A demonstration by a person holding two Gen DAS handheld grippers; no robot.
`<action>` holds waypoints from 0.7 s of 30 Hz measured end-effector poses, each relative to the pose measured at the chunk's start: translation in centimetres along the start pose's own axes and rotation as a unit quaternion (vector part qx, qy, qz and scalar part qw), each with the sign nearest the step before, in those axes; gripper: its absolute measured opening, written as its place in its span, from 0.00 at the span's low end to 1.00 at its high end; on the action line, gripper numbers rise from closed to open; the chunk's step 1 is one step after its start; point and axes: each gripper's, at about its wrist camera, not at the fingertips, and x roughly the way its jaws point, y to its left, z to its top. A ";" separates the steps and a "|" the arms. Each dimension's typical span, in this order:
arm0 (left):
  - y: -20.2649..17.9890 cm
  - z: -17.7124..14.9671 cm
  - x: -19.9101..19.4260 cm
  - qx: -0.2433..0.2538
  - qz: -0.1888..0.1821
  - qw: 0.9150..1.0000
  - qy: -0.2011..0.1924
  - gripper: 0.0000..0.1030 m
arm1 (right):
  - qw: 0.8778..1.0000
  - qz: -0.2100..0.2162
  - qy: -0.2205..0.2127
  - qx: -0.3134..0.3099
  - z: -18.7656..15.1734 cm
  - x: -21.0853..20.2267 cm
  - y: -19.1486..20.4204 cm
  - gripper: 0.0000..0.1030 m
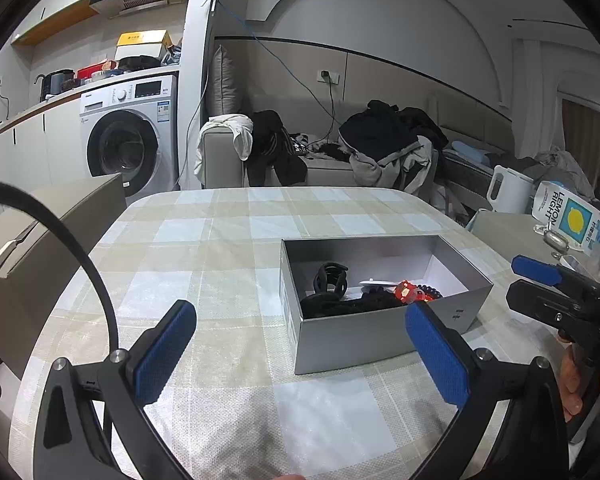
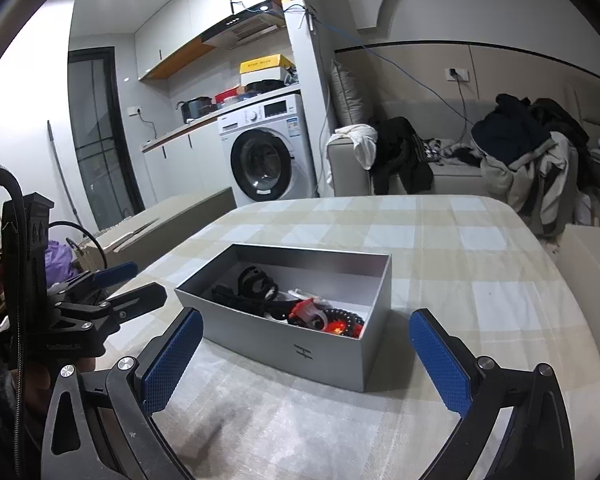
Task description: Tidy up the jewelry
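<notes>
A silver open box (image 1: pixel 364 340) stands on the checked tablecloth, seen in both views (image 2: pixel 276 344). Inside lie a black claw hair clip (image 1: pixel 330 278) (image 2: pixel 256 280), a red ornament (image 1: pixel 406 292) (image 2: pixel 308 310), a dark beaded bracelet (image 1: pixel 430 291) (image 2: pixel 346 316), a white piece (image 1: pixel 376 283) and black bands (image 1: pixel 352 304). My left gripper (image 1: pixel 300 320) is open and empty, just in front of the box. My right gripper (image 2: pixel 306 324) is open and empty, its jaws wider than the box's near corner. It also shows at the right edge of the left wrist view (image 1: pixel 540 276).
The table (image 1: pixel 220 248) carries the box only in its middle. A brown carton (image 1: pixel 40 248) stands left of the table. A white kettle (image 1: pixel 508 188) and a lemon packet (image 1: pixel 568 216) sit on a side surface at right. A sofa with clothes (image 1: pixel 340 152) and a washing machine (image 1: pixel 128 136) are behind.
</notes>
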 end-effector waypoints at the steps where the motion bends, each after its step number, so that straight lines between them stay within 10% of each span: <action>1: 0.0 0.0 0.0 0.000 0.000 1.000 0.000 0.99 | 1.000 0.000 -0.001 0.001 0.0 0.0 -0.1 1.00; 21: 0.2 0.0 0.0 -0.006 -0.009 1.000 -0.005 0.99 | 0.999 -0.017 -0.036 -0.035 -0.2 -1.2 1.2 1.00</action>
